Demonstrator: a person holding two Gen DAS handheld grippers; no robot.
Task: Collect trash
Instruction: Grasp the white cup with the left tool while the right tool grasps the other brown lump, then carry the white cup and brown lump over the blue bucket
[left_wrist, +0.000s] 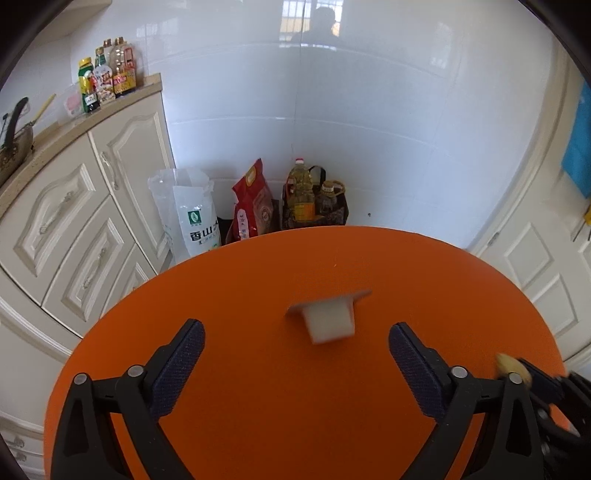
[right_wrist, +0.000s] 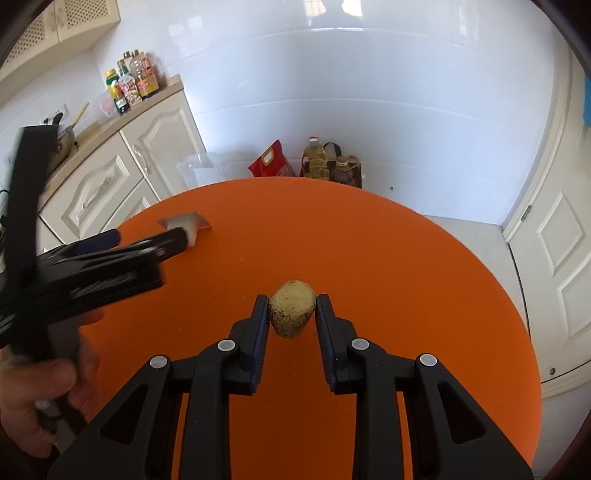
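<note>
A round orange table (left_wrist: 258, 387) fills both views. A small white cup-like container (left_wrist: 330, 320) lies on its side on the table, just ahead of my left gripper (left_wrist: 295, 343), which is open with the container apart from both fingers. The container also shows in the right wrist view (right_wrist: 184, 225), with the left gripper (right_wrist: 147, 240) beside it. My right gripper (right_wrist: 291, 310) is shut on a tan, rough lump of trash (right_wrist: 291, 308) and holds it over the table. The lump shows at the right edge of the left wrist view (left_wrist: 511, 365).
Cream kitchen cabinets (left_wrist: 74, 206) with bottles (left_wrist: 107, 77) and a pan (left_wrist: 14, 144) stand to the left. A white sack (left_wrist: 188, 214), a red bag (left_wrist: 253, 203) and oil bottles (left_wrist: 314, 195) sit on the floor by the tiled wall. A white door (right_wrist: 554, 258) is to the right.
</note>
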